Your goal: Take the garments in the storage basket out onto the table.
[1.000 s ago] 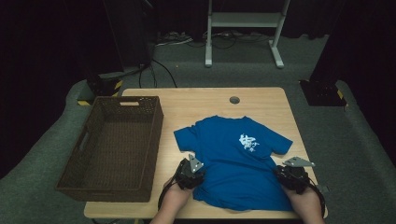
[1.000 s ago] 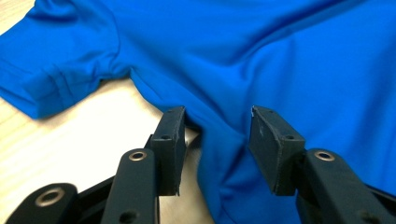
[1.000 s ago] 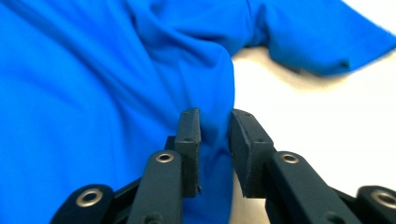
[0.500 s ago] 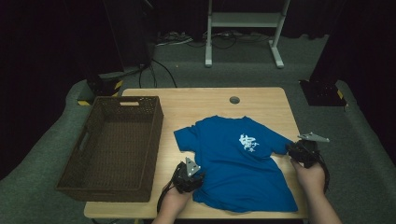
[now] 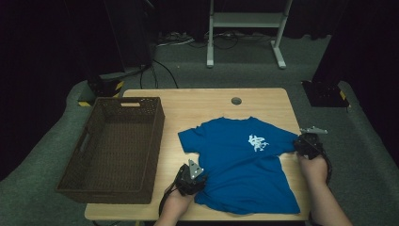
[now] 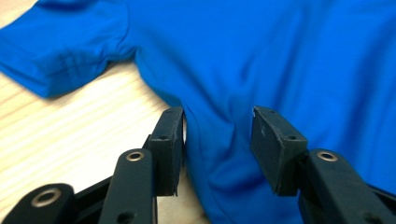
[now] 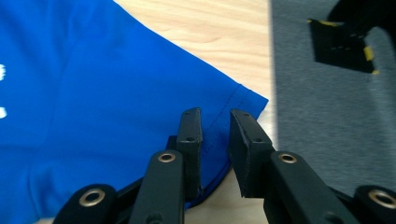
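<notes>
On table: blue T-shirt flat, collar away from person, long axis front-to-back.

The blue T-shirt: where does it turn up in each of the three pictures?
High view: the blue T-shirt lies flat on the table's right half, beside the basket.
Left gripper view: its side edge runs between the open left claw, one sleeve at upper left.
Right gripper view: the other sleeve's hem sits at the right claw.
Shared landmark: the light wooden table.

My shirt lies mid-table — basket at nine o'clock, table hole at twelve.
</notes>
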### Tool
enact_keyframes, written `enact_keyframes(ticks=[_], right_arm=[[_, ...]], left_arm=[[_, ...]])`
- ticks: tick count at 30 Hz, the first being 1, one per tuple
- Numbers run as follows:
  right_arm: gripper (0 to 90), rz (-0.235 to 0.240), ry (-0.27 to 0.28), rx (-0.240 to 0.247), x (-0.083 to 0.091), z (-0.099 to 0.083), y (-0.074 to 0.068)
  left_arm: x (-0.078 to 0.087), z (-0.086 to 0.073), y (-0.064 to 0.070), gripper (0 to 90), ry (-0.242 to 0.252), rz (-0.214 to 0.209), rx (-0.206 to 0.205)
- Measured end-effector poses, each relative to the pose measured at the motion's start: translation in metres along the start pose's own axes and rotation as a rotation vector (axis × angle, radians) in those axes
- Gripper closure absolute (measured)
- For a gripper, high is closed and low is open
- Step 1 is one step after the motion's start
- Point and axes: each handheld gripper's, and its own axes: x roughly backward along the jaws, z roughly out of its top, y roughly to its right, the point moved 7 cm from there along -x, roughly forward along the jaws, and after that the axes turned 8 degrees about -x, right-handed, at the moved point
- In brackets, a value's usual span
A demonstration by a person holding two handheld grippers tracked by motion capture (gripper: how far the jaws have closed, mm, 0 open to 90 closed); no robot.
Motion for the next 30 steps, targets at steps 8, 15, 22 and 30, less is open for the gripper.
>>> enact_keyframes(ticks=[8,15,22,30], right_arm=[[70.8,0.027,0.041,0.010,0.016,0.004,-0.004],[73.6,0.082,0.100,-0.015,0.047,-0.015,-0.013],[64.1,0.111,0.071,-0.021,0.034,-0.021,-0.026],[86.3,0.112,0.017,-0.004,0.024,-0.022,-0.024]], left_arm=[[0.001,0.002,0.001,51.9,-0.006,0.013,-0.018],[0.007,0.009,-0.007,53.8,0.026,0.046,-0.008],[0.002,0.037,-0.038,55.2,0.051,0.130,0.005],[-0.027,0.048,-0.093,56.9,-0.012,0.218,0.061]])
